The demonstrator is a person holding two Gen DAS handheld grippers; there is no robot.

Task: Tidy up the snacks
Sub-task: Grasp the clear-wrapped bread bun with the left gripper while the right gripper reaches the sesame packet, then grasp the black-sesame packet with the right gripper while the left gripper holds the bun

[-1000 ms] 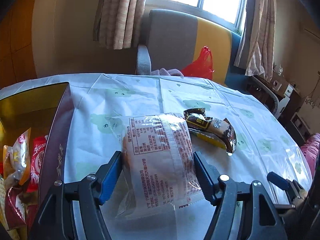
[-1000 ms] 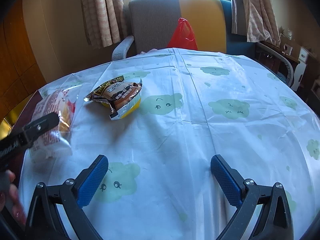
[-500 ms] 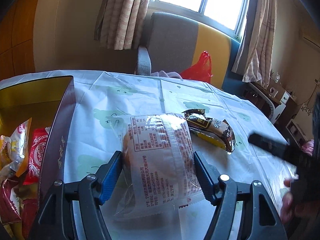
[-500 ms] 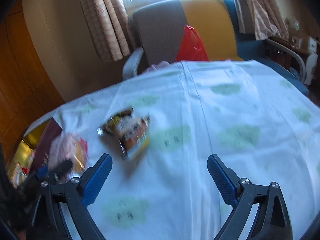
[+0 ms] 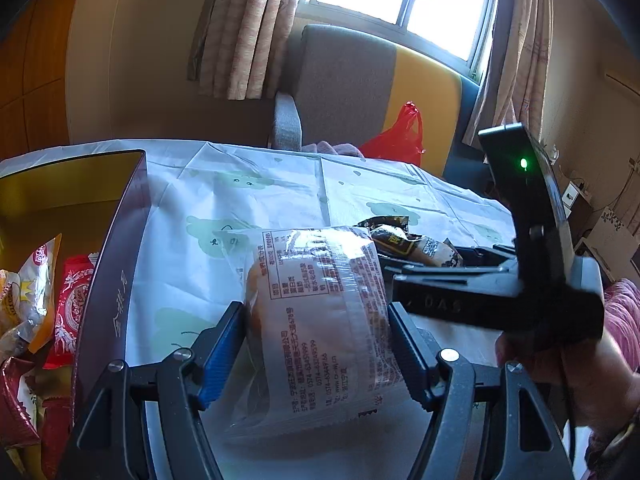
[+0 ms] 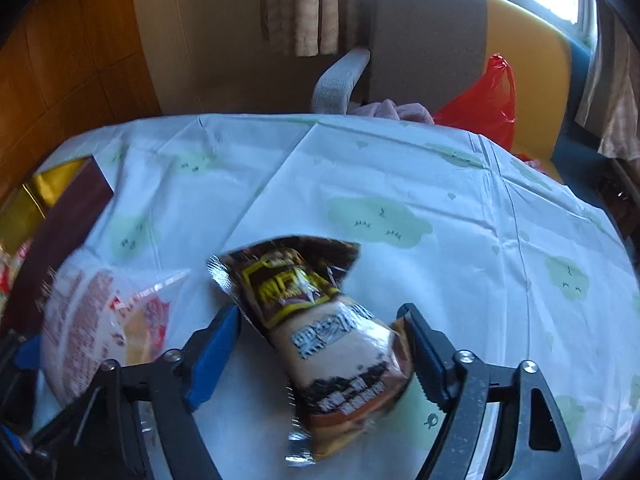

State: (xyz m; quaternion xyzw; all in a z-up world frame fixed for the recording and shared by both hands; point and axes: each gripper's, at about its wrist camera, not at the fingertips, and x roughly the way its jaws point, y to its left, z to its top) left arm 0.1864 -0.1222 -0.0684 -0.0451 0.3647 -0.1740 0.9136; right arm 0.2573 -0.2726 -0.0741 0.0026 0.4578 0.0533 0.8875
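My left gripper [image 5: 316, 340] is shut on a clear bread packet [image 5: 320, 300] with printed text, held just right of the box. A brown and yellow snack packet [image 6: 320, 320] lies on the tablecloth between the jaws of my right gripper [image 6: 320, 348]. Those jaws are closing: the right pad is at the packet's edge, while a gap remains at the left pad. The left wrist view shows the right gripper's black body, held by a hand [image 5: 560, 364], reaching in over the brown packet [image 5: 416, 244]. The bread packet [image 6: 96, 324] appears blurred at the left of the right wrist view.
A gold-lined box with a dark maroon wall [image 5: 120, 248] stands at the table's left and holds several snack packets [image 5: 68, 300]. The white tablecloth [image 5: 248, 184] has green cloud prints. Beyond the far edge are a grey and yellow chair [image 5: 348, 80] and a red plastic bag [image 5: 396, 136].
My right gripper has swung left across the table to straddle the brown packet, and its jaws have narrowed. The left gripper still holds the bread packet in the same place.
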